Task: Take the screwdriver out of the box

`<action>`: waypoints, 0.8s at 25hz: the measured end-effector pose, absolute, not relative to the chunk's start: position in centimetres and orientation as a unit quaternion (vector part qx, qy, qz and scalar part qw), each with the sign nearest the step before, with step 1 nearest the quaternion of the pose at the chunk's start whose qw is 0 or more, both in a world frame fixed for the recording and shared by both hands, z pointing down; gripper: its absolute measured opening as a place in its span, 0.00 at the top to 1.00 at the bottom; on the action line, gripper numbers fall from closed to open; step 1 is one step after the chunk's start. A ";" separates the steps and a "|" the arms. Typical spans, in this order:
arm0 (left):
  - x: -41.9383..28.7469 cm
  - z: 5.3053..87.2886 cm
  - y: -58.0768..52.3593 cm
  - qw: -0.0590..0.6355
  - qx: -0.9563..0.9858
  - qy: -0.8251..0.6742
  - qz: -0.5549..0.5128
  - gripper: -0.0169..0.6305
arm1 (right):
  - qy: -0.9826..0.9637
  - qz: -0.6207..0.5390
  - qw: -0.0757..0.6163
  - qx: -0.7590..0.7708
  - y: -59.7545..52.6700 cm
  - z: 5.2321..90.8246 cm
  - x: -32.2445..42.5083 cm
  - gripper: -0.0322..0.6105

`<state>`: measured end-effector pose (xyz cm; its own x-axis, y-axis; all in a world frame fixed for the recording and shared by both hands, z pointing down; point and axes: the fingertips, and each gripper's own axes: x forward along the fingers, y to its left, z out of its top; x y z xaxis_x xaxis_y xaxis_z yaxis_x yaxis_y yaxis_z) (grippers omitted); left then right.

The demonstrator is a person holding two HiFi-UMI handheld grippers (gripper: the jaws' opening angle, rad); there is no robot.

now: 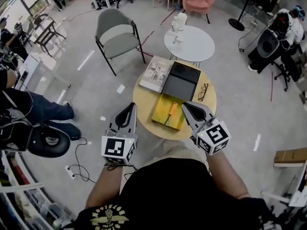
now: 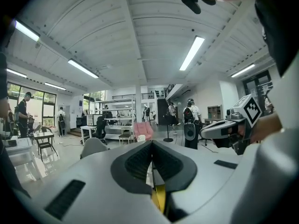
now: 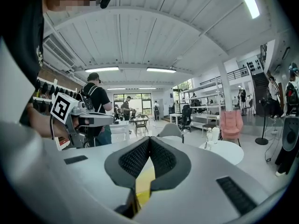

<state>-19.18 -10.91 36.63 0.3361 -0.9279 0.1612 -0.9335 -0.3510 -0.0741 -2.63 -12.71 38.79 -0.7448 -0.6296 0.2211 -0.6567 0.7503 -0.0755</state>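
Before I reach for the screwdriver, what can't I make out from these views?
- Screwdriver: head view, too small to tell its shaft and tip from the box lining.
- Box in the gripper views: left gripper and right gripper bodies hide all but a yellow sliver between shut fingers.
- Book cover: too small to read.

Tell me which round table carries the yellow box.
The wooden table nearest the person, not the white table beyond it; the yellow box holds an orange-handled screwdriver.

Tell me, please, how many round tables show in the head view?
2. A wooden table right before the person, carrying the yellow box; a white table just beyond it. Others may be hidden further off.
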 end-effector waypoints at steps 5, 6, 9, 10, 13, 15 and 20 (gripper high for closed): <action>-18.6 37.1 -13.3 0.017 0.818 -0.568 0.095 0.95 | -0.932 0.094 0.099 0.336 -14.8 40.3 -2.8 0.93; -18.6 37.4 -13.8 0.020 0.816 -0.569 0.096 0.95 | -0.932 0.099 0.103 0.334 -15.3 40.8 -2.9 0.93; -18.7 38.6 -15.5 0.028 0.813 -0.571 0.107 0.95 | -0.930 0.107 0.118 0.330 -16.9 42.3 -2.9 0.93; -18.6 39.2 -16.1 0.031 0.813 -0.571 0.111 0.95 | -0.929 0.109 0.125 0.330 -17.5 42.8 -2.8 0.93; -18.3 41.3 -17.8 0.043 0.812 -0.569 0.121 0.95 | -0.926 0.120 0.142 0.329 -18.9 44.7 -2.5 0.93; -17.8 42.5 -18.7 0.052 0.814 -0.565 0.125 0.95 | -0.923 0.127 0.152 0.330 -19.7 46.0 -2.2 0.93; -16.9 44.9 -20.4 0.060 0.818 -0.557 0.132 0.95 | -0.916 0.144 0.170 0.333 -21.0 48.7 -1.6 0.93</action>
<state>-16.93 -20.44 44.85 0.3450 -0.8947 0.2836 -0.9267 -0.3726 -0.0483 -1.59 -20.95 48.68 -0.7197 -0.5620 0.4078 -0.6597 0.7365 -0.1494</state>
